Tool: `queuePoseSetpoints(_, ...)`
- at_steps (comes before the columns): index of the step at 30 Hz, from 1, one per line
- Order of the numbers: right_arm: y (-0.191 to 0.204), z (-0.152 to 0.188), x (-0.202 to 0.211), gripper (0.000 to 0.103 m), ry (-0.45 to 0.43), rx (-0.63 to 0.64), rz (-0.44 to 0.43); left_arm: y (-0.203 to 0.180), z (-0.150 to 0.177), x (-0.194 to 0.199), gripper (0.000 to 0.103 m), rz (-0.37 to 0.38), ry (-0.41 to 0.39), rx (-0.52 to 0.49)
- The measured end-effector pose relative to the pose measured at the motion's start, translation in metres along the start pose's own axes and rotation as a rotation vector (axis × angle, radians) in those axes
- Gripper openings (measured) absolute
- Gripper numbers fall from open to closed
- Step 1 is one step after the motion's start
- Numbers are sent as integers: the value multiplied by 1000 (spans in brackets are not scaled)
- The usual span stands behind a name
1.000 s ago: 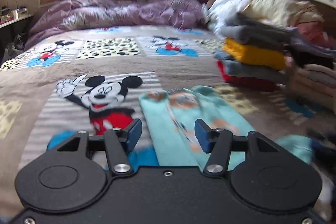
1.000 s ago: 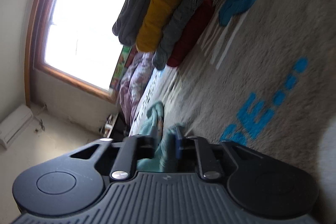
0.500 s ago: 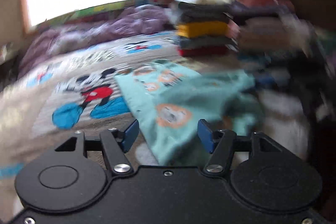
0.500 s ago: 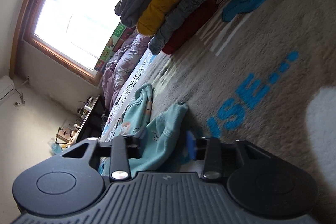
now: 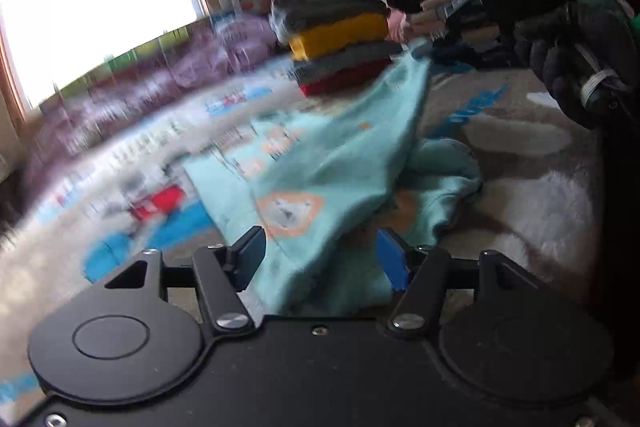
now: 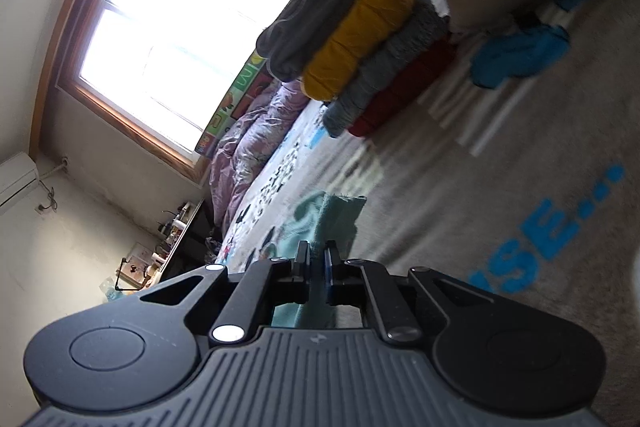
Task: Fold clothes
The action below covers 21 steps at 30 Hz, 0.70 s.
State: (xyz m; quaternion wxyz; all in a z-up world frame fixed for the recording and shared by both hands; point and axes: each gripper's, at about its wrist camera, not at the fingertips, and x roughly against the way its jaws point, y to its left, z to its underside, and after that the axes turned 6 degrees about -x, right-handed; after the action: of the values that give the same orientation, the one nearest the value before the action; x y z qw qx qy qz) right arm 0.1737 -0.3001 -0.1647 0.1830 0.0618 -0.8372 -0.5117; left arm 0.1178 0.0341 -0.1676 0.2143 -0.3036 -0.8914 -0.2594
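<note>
Garment: teal printed garment (image 5: pixel 320 163) on bed blanket (image 5: pixel 520 163), one corner lifted.
Right gripper (image 6: pixel 318 259): clamped on its edge.
Left gripper (image 5: pixel 320 253): jaws apart over cloth.
Unclear: blanket's window side blurred.

The bed (image 5: pixel 520 131) carries a printed cartoon blanket (image 6: pixel 500 187). On it lie a teal garment (image 5: pixel 320 167), a stack of folded clothes (image 5: pixel 340 47) and a purple duvet (image 6: pixel 248 143).

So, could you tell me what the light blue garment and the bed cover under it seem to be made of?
Light blue garment: soft knit, probably cotton jersey; matte, drapes in loose folds, with printed orange motifs. Bed cover: plush, fleece-like fabric; fuzzy short pile with printed lettering and cartoon figures.
</note>
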Motion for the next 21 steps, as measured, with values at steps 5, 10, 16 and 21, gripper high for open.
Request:
queuePoseSetpoints(5, 25, -5, -7, 8, 9, 10, -8, -1, -5, 7, 60, 16, -39, 5)
queuePoseSetpoints(10, 54, -11, -14, 8, 14, 41, -22, 11, -4, -7, 54, 43, -27, 122)
queuePoseSetpoints(16, 83, -13, -33, 8, 14, 42, -14, 15, 2, -15, 53, 80, 8, 171)
queuePoseSetpoints(21, 112, -12, -59, 8, 26, 81, -10, 26, 4, -11, 47, 110, -14, 259)
